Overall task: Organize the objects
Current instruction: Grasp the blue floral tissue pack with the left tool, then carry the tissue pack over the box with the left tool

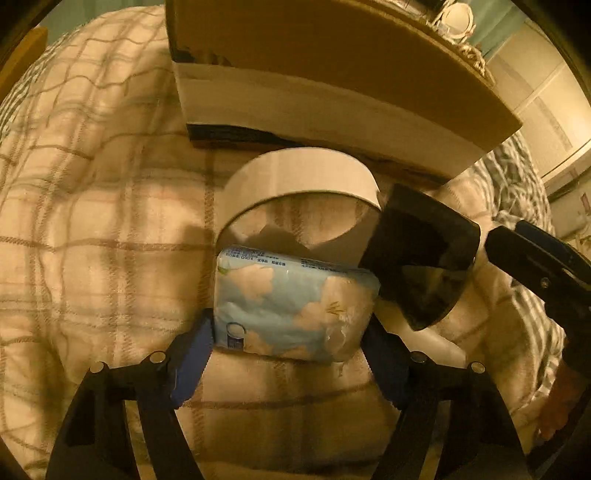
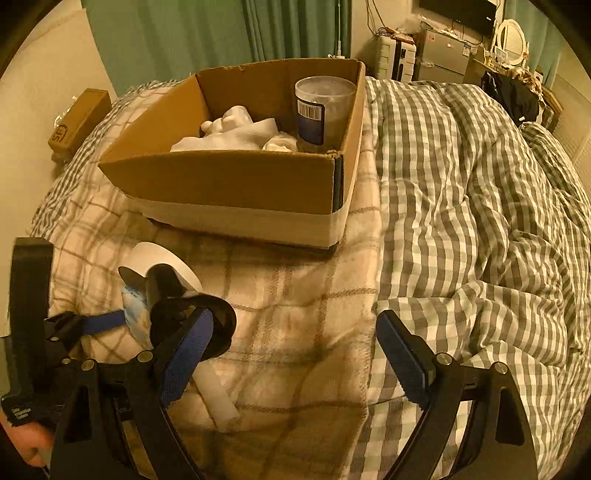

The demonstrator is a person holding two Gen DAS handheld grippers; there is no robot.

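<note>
My left gripper [image 1: 291, 328] is shut on a blue-and-white tissue pack [image 1: 291, 306], just above the plaid blanket; the pack also shows in the right wrist view [image 2: 131, 306]. A white tape roll [image 1: 299, 181] lies just beyond it, also seen from the right [image 2: 162, 264]. A black hand mirror [image 1: 421, 254] lies to the pack's right, its white handle [image 2: 218, 398] showing in the right wrist view. A cardboard box [image 2: 236, 181] stands behind, holding white cloths [image 2: 236, 133] and a clear jar [image 2: 323, 110]. My right gripper [image 2: 291, 354] is open and empty above the blanket.
A grey checked duvet [image 2: 480, 206] covers the bed's right side. A small brown box [image 2: 79, 122] sits at the far left edge. Green curtains [image 2: 207, 33] and furniture [image 2: 439, 55] stand beyond the bed.
</note>
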